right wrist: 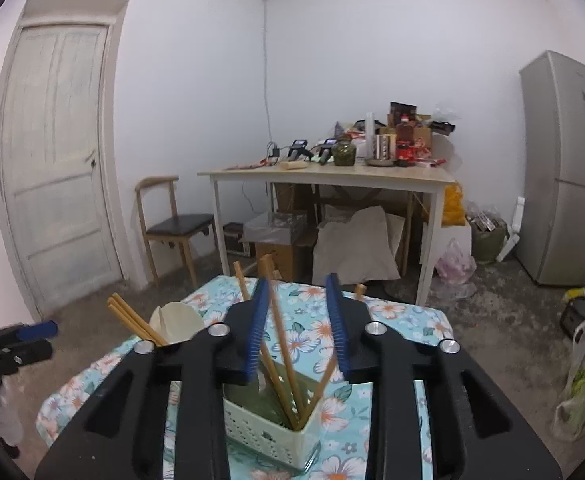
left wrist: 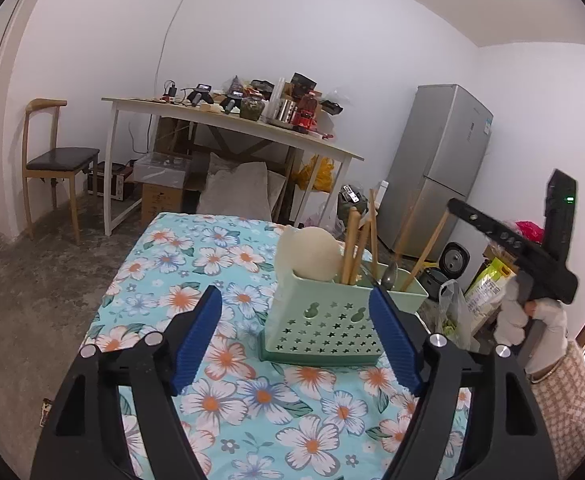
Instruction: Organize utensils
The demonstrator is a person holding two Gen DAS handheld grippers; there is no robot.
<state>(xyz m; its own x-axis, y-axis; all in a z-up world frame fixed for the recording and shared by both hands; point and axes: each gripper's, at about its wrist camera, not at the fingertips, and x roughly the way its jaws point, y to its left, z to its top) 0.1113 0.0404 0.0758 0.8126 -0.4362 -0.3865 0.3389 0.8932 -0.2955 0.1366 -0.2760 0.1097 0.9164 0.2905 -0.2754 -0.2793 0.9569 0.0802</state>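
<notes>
A pale green utensil caddy (left wrist: 324, 320) with star cut-outs stands on the floral tablecloth (left wrist: 196, 264). It holds wooden chopsticks (left wrist: 352, 244), a cream ladle (left wrist: 316, 254) and a metal spoon (left wrist: 390, 274). My left gripper (left wrist: 294, 294) is open just in front of the caddy, with nothing between its blue pads. A gloved hand (left wrist: 532, 320) holds the right tool's black body (left wrist: 524, 248) above the caddy's right end. In the right wrist view my right gripper (right wrist: 297, 280) hangs over the caddy (right wrist: 260, 428), partly open. A chopstick (right wrist: 282, 344) stands loose between its pads, its lower end in the caddy.
Beyond the tablecloth's far edge are a cluttered white table (left wrist: 228, 120), a wooden chair (left wrist: 52, 160), a grey fridge (left wrist: 440, 160) and a door (right wrist: 56, 160). A rice cooker (left wrist: 454, 260) and plastic bags (left wrist: 452, 312) sit on the floor at the right.
</notes>
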